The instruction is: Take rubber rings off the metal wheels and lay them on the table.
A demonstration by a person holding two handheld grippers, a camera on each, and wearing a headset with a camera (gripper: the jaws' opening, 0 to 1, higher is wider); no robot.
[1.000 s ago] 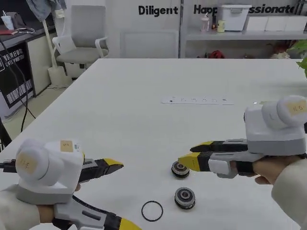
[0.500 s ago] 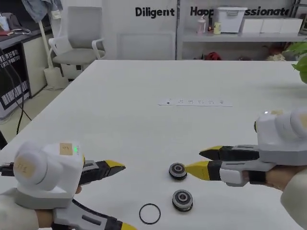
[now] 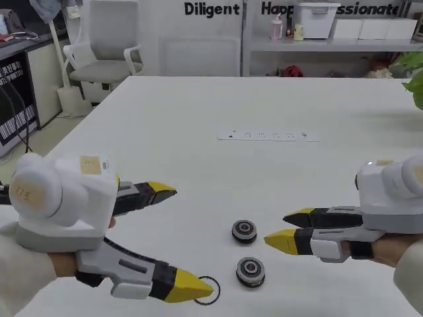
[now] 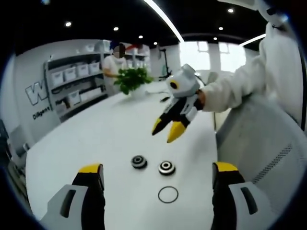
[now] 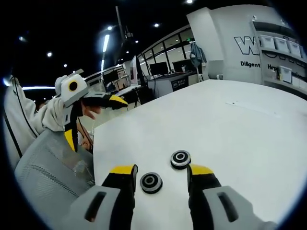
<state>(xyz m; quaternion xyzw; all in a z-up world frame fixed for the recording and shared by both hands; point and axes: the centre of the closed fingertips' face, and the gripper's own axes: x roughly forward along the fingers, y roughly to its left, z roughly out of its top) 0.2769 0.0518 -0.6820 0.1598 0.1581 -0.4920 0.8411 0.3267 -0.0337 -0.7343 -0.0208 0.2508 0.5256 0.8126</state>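
my right claw [image 3: 281,228], half open and empty, has backed off the far wheel [image 3: 244,231]; my left claw [image 3: 184,239] gapes empty above the ring [image 4: 168,194] at the table's near edge.

A: What stands at the far left?
B: A white office chair [image 3: 109,46], with a dark desk [image 3: 13,79] to its left.
A: And far in the middle?
B: A white power strip [image 3: 268,136] lies flat. Behind it a shelf [image 3: 344,45] carries a white storage box [image 3: 317,20] and a pink bottle [image 3: 275,28]. Green plant leaves [image 3: 413,69] show at the right edge.
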